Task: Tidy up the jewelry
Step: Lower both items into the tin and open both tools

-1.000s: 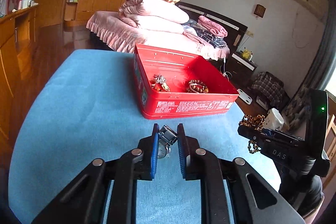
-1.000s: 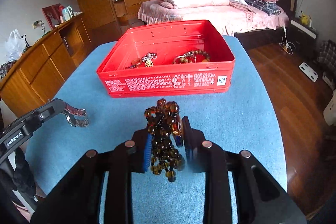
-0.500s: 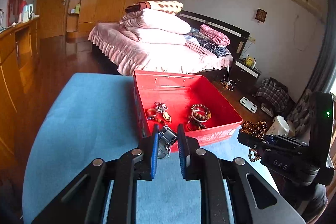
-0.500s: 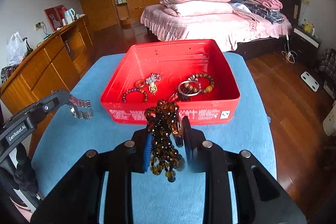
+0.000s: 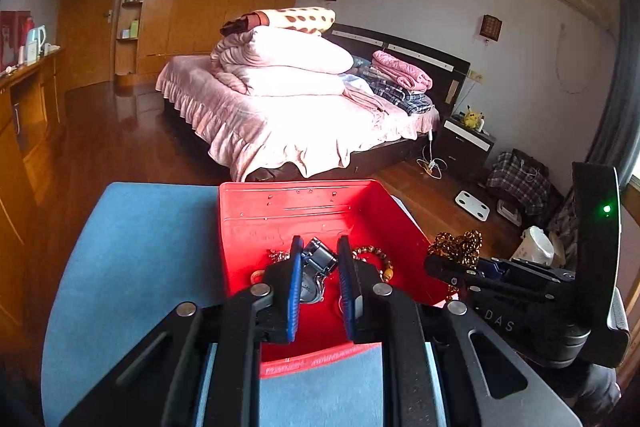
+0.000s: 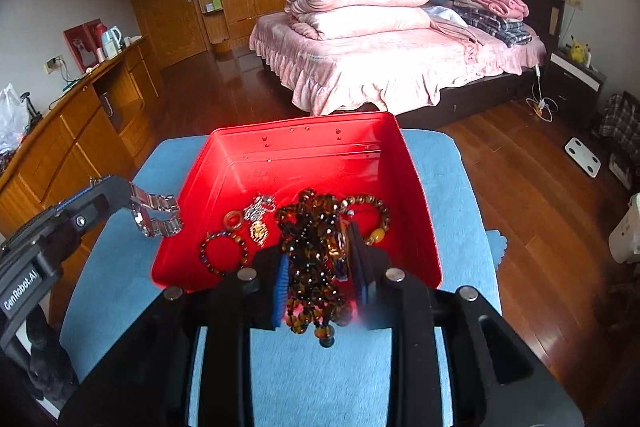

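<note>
The left gripper [image 5: 318, 277] was clenched on a silver watch [image 5: 316, 269], its blue pads [image 5: 295, 291] pressing the metal band over the near part of the red tin [image 5: 304, 203]. Seen from the right wrist, the same watch [image 6: 154, 215] hung just over the tin's left edge. The right gripper [image 6: 320, 267] held a bunch of amber bead strands [image 6: 316, 259], pinched between its pads, with loose ends dangling below. Both stood above the blue table cover [image 6: 120, 267]. Inside the tin [image 6: 304, 147] lay a dark bead bracelet [image 6: 222, 253], a brown bead bracelet [image 6: 376, 215] and what looked like a small silver charm [image 6: 258, 209]. Beyond the table stood a pink bed [image 6: 380, 67] with folded quilts [image 6: 360, 3].
</note>
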